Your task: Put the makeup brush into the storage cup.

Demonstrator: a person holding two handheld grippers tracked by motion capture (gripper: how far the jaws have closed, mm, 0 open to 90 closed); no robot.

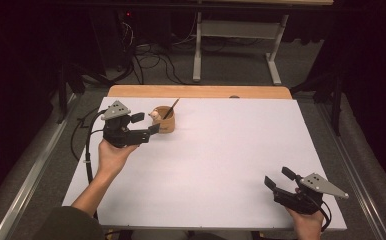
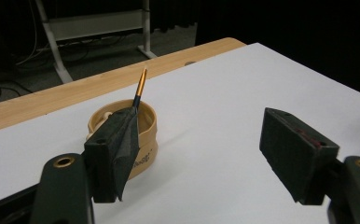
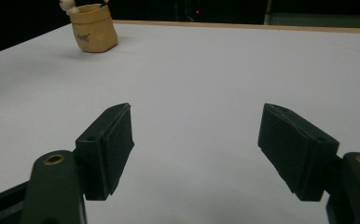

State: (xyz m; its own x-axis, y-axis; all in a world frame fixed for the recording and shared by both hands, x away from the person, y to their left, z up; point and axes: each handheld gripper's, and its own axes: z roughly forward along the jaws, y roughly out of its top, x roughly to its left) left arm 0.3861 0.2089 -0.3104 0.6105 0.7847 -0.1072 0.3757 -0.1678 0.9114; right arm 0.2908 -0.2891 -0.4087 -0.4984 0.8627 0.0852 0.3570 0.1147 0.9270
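The left gripper (image 1: 147, 124) hovered beside the tan cup (image 1: 165, 122), jaws spread, a brush (image 1: 171, 108) leaning inside, while the right gripper (image 1: 279, 179) rested apart, jaws spread too.

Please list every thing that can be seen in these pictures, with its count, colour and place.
cup: one, tan, far left part of the sheet, just beyond the left gripper's jaws.
stick: one, dark with an orange end, leaning out of the cup.
small round piece: one, pale, at the cup's rim.
sheet: one, white, covering the table.
table edge: one, light wood, along the far side.
frame: one, light grey, on the floor behind.
left gripper: one, black, jaws open beside the cup.
right gripper: one, black, jaws open, near right corner.
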